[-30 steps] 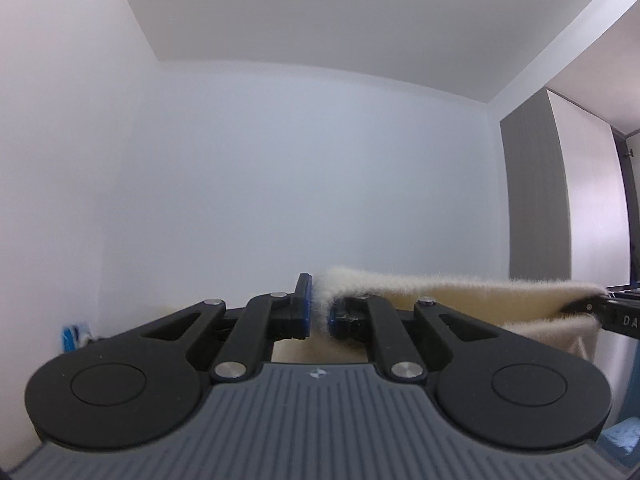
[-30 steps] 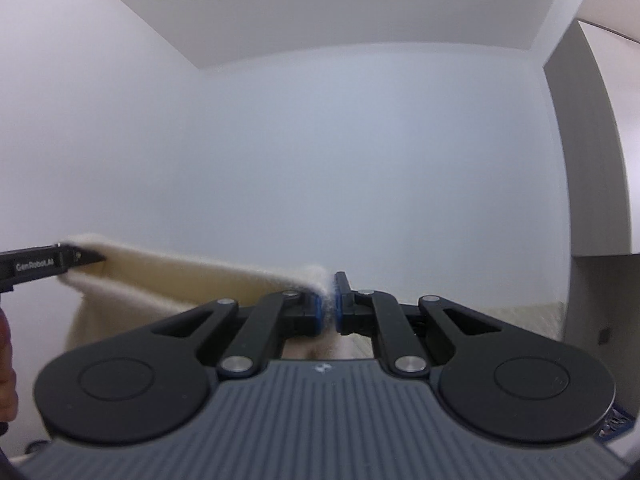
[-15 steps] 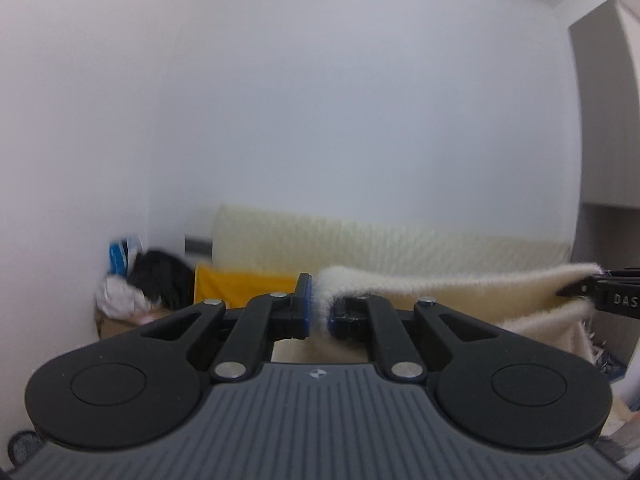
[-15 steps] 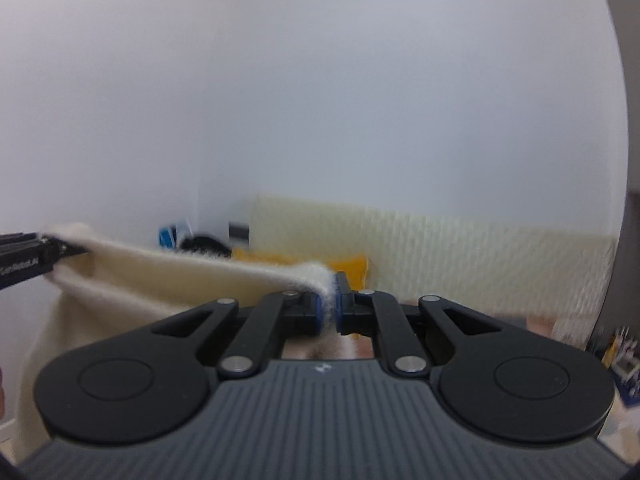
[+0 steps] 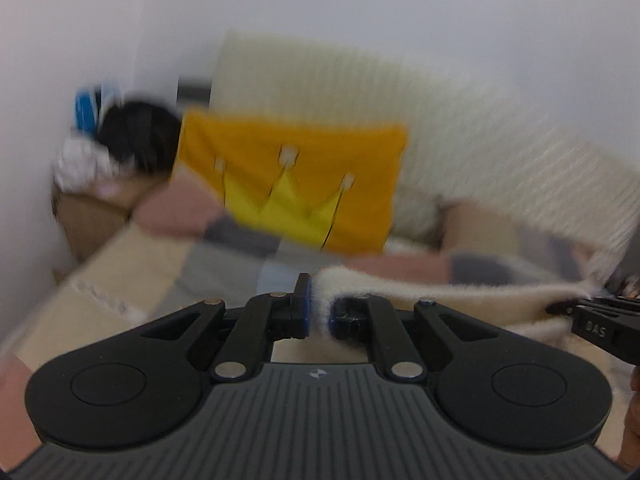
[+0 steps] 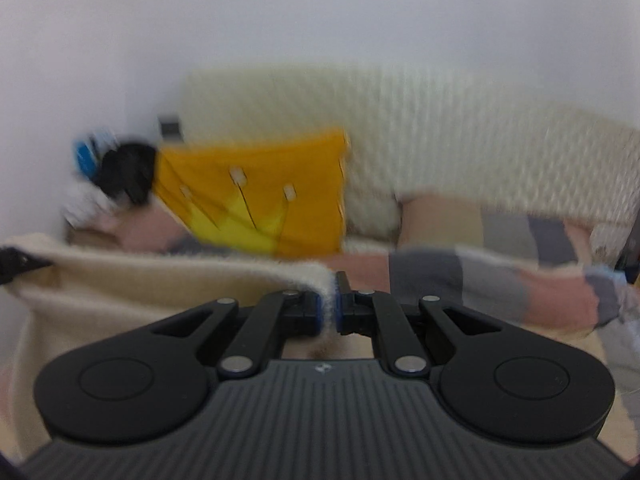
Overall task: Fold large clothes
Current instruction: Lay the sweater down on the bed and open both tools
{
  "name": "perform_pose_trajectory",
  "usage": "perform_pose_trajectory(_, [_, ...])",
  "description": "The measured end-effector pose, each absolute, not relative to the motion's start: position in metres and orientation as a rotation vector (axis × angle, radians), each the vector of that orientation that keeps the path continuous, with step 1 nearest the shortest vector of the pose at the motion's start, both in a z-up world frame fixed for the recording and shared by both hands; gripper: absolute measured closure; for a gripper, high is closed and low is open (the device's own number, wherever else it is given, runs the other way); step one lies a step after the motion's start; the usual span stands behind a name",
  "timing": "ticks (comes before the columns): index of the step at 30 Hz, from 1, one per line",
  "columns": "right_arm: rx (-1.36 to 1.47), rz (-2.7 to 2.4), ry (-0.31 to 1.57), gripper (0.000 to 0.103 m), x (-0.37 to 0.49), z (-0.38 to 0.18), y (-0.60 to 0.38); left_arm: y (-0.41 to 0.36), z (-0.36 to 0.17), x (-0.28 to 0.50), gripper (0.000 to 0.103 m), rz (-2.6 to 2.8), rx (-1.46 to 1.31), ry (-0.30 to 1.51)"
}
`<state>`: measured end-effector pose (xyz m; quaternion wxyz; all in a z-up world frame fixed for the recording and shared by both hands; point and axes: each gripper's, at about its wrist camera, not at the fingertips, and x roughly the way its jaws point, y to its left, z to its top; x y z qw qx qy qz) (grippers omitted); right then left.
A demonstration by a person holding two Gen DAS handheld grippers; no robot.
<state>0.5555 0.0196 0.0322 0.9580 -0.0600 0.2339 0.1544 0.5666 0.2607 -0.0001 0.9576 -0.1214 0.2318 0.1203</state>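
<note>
A cream fleecy garment (image 5: 448, 296) is stretched between my two grippers, held up in the air. My left gripper (image 5: 319, 312) is shut on its left corner. The right gripper's tips (image 5: 560, 307) show at the right edge of the left wrist view, pinching the other end. In the right wrist view my right gripper (image 6: 328, 308) is shut on the garment (image 6: 168, 280), which runs left to the left gripper's tip (image 6: 20, 264). The cloth hangs down below the held edge.
A cream sofa (image 6: 440, 136) stands ahead with a yellow crown cushion (image 5: 296, 188) and a patchwork blanket (image 6: 492, 276) on it. Dark and blue items (image 5: 132, 132) are piled in the left corner over a cardboard box (image 5: 92, 220). Both views are blurred.
Both grippers have tilted down from the ceiling and wall to the sofa, still holding the garment stretched between them.
</note>
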Motion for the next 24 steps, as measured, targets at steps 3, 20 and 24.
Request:
perform_pose_trajectory(3, [-0.152, 0.312, 0.548, 0.094, 0.600, -0.021, 0.039, 0.289, -0.073, 0.625, 0.093, 0.245, -0.276, 0.535])
perform_pose_trajectory(20, [-0.182, 0.313, 0.814, 0.093, 0.691, -0.183, 0.074, 0.351, -0.235, 0.743, 0.091, 0.113, -0.274, 0.873])
perform_pose_trajectory(24, [-0.156, 0.329, 0.826, 0.092, 0.691, -0.178, 0.073, 0.350, -0.227, 0.743, 0.082, 0.079, -0.245, 0.915])
